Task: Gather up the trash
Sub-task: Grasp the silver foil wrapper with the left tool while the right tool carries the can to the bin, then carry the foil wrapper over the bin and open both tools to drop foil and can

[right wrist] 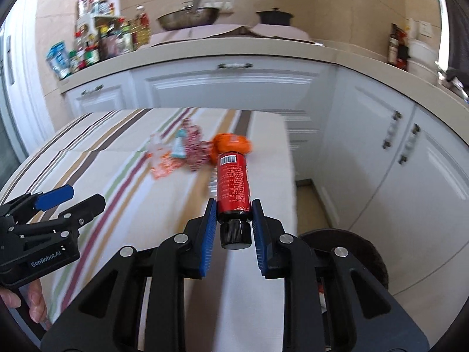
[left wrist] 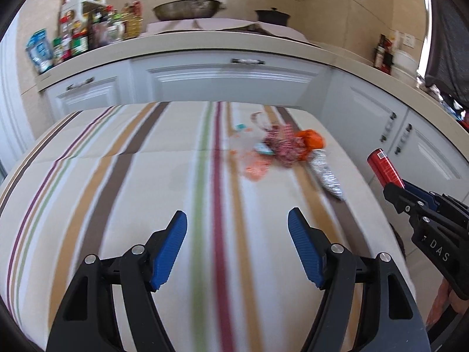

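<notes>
My right tool pinches the red bottle above the striped worktop's right edge, ready for binning, while my left tool, spread and empty, faces the wrapper pile next.

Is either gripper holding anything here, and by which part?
The right gripper clamps a small red bottle with a black cap at its cap-end shoulder. The left gripper is open and empty.
</notes>
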A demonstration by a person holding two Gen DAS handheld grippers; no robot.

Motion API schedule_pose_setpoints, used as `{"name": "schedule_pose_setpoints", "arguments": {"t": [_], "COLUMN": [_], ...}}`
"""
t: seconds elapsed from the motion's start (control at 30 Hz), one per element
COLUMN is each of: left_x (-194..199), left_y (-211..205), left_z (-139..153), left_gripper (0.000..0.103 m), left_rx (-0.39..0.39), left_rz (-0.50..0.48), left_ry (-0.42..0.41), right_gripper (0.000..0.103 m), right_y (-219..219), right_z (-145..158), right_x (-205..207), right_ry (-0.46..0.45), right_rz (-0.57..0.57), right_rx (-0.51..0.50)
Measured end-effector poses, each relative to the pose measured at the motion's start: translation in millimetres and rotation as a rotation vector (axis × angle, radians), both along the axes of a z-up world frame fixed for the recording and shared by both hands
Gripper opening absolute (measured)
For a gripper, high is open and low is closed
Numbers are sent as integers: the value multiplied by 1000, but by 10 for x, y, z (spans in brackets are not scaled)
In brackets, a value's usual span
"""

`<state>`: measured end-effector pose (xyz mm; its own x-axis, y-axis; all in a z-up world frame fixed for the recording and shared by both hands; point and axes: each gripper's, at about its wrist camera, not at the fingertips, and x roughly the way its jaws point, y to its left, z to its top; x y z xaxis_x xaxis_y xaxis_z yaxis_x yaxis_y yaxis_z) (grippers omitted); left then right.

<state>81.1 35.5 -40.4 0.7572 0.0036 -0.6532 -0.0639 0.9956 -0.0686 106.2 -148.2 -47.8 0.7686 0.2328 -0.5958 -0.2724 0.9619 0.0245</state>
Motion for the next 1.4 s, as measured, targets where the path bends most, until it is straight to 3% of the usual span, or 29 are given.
{"name": "schedule_pose_setpoints", "arguments": {"t": [0.37, 0.63, 0.77, 0.83, 1.1, 1.4], "left_x": [444, 716, 899, 960, 1042, 933], "left_y": [-638, -901, -891, -888, -942, -944], "left_z": [27, -100, -223, -265, -318, -304], "left_gripper": [69, 69, 69, 67, 32, 32], "left_rx": [23, 43, 16, 11, 32, 20], "left_rz": [-93, -112, -93, -84, -99, -131], "left_ry": [39, 116, 187, 206, 210, 185], "right_gripper": [23, 23, 23, 23, 23, 23], "right_y": [-775, -1181, -1287, -1324, -1378, -1322], "right_z": [-60, -211, -302, -350, -474, -459], "right_x": [151, 266, 308, 335, 401, 376], "right_ry": [-23, -12, 0, 8, 32, 27], "right_rz": [-114, -163, -176, -181, -190, -183], "right_rx": [58, 97, 110, 118, 134, 131]}}
